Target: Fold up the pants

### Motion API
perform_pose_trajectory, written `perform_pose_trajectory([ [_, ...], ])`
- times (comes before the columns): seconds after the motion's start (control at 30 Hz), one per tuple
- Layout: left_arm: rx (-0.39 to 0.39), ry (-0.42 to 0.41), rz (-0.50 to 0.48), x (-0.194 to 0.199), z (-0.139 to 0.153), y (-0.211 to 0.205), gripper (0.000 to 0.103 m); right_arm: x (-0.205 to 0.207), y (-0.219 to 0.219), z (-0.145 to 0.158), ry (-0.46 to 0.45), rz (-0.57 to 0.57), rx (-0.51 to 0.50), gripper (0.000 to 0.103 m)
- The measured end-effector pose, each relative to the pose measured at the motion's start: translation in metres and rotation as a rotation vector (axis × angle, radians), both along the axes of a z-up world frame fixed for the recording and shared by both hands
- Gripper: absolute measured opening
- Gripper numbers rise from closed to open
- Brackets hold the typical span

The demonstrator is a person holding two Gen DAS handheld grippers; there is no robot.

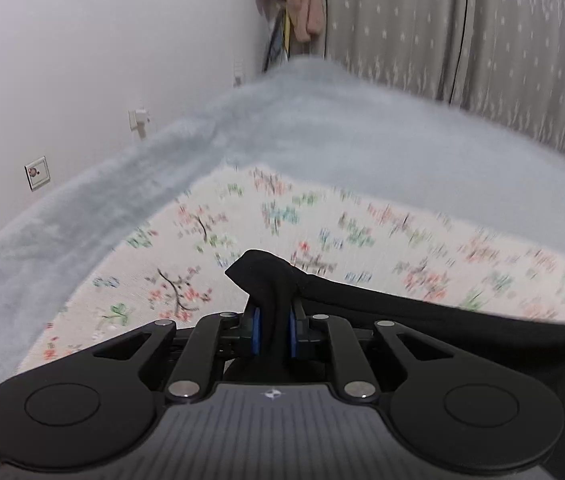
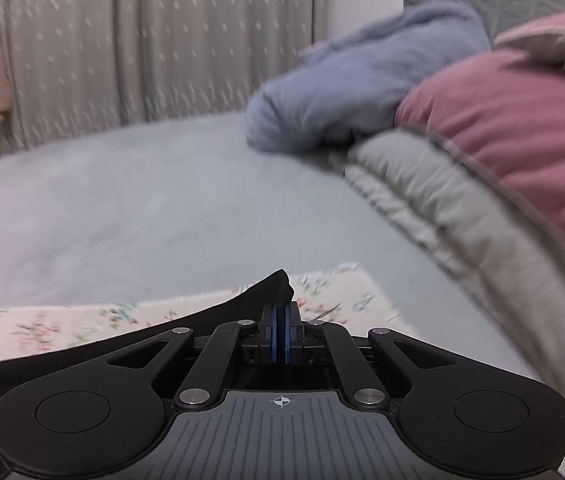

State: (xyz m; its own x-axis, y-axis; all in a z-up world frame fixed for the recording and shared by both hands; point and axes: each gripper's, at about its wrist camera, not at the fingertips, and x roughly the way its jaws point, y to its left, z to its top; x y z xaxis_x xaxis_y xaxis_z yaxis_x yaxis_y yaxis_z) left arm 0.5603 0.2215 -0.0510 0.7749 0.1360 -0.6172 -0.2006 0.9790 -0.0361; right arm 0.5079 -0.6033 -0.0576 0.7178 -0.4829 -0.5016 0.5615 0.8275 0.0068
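2 tongs (image 1: 273, 334) (image 2: 281, 338), black pants (image 1: 402, 300) mostly unseen.

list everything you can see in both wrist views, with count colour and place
pants: one, black, raised over the floral cloth, an edge pinched at each end
floral cloth: one, cream with small flowers, spread on the bed under the pants
bed cover: one, pale grey-blue, fluffy, over the whole bed
curtain: one, grey with white specks, behind the bed
quilt: one, pink and grey, heaped at the right
blue bedding: one bundle, beyond the quilt
hanging clothes: a few, red and pink, in the corner
wall sockets: two, white, left wall
left tongs: black with blue pads, shut on pants
right tongs: same, shut on pants
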Motion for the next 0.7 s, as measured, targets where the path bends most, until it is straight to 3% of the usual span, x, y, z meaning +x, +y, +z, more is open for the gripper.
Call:
perform_pose_trajectory([
  [0.2,-0.172,-0.221,0.015,-0.090,0.033,0.018,0.017,-0.127,0.016,0.048,-0.264,0.080,0.007,0.002],
  [0.37,-0.235,-0.288,0.061,-0.171,0.022,0.040,0.017,-0.250,0.038,0.049,-0.321,0.095,0.037,0.002],
  [0.43,-0.243,-0.277,0.079,-0.193,0.009,0.046,0.017,-0.292,0.043,0.041,-0.296,0.099,0.056,0.002],
  [0.6,-0.230,-0.132,0.075,-0.210,-0.025,0.045,0.018,-0.355,0.068,0.002,-0.118,0.116,0.053,0.003],
  [0.7,-0.175,-0.032,0.077,-0.217,-0.042,0.042,0.029,-0.375,0.079,-0.033,0.048,0.115,0.075,0.003],
])
